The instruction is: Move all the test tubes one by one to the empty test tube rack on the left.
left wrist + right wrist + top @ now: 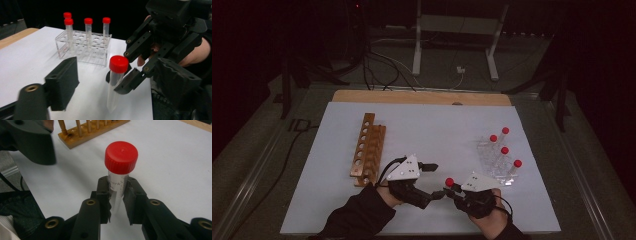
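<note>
High view: right gripper [451,188] clamped on a red-capped tube [449,182], upright, near the table's front edge. Left gripper [435,181] just beside it, jaws spread wide, nothing held. Wooden rack [368,148] to the left, empty holes. Clear rack [497,161] to the right with four capped tubes. White mat [437,130] open between racks, plenty of room.

Left gripper view: own jaw [62,82] well off to the side of the tube [116,80]; right gripper [120,83] pinching the tube mid-body. Tube bottom above the mat, looks unsupported. Clear rack [83,45] behind.

Right gripper view: jaws closed on the tube [117,192] just under the red cap [121,157]. Probably light, stiff plastic, smooth wall, so slip-prone. For a handover, best taken on the bare lower body; cap likely a poor grip. Wooden rack [87,131] behind, clear path.
</note>
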The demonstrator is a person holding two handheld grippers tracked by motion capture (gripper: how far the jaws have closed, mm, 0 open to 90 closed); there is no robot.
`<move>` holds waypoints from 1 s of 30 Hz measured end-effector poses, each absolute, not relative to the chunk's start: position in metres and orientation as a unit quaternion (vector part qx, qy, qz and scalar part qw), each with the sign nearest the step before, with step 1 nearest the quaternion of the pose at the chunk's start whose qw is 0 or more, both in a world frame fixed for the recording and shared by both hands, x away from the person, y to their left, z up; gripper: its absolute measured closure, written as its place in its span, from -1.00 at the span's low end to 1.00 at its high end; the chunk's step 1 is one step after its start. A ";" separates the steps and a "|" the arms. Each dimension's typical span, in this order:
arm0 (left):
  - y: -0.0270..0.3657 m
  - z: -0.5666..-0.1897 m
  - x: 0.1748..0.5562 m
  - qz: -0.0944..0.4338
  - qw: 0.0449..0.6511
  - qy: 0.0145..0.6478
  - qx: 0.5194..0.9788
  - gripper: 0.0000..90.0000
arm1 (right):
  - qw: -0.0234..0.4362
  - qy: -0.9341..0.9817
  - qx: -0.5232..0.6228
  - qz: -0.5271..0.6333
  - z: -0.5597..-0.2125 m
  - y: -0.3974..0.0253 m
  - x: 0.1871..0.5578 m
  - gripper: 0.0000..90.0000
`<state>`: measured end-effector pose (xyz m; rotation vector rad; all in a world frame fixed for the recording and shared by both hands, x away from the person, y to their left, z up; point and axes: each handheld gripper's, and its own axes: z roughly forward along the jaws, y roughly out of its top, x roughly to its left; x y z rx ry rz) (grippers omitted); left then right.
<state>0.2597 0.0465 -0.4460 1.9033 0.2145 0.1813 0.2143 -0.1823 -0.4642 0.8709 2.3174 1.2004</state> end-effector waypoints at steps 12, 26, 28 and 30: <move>0.030 -0.450 0.262 0.080 0.566 0.075 0.817 0.10 | 0.189 0.827 0.311 0.428 -0.465 -0.182 0.215 0.66; 0.021 -0.455 0.265 0.077 0.561 0.066 0.822 0.57 | 0.191 0.827 0.310 0.428 -0.465 -0.182 0.214 0.66; 0.021 -0.454 0.266 0.077 0.558 0.064 0.824 0.58 | 0.189 0.827 0.312 0.428 -0.465 -0.183 0.215 0.66; 0.020 -0.454 0.266 0.079 0.556 0.065 0.825 0.59 | 0.190 0.826 0.313 0.429 -0.465 -0.183 0.215 0.66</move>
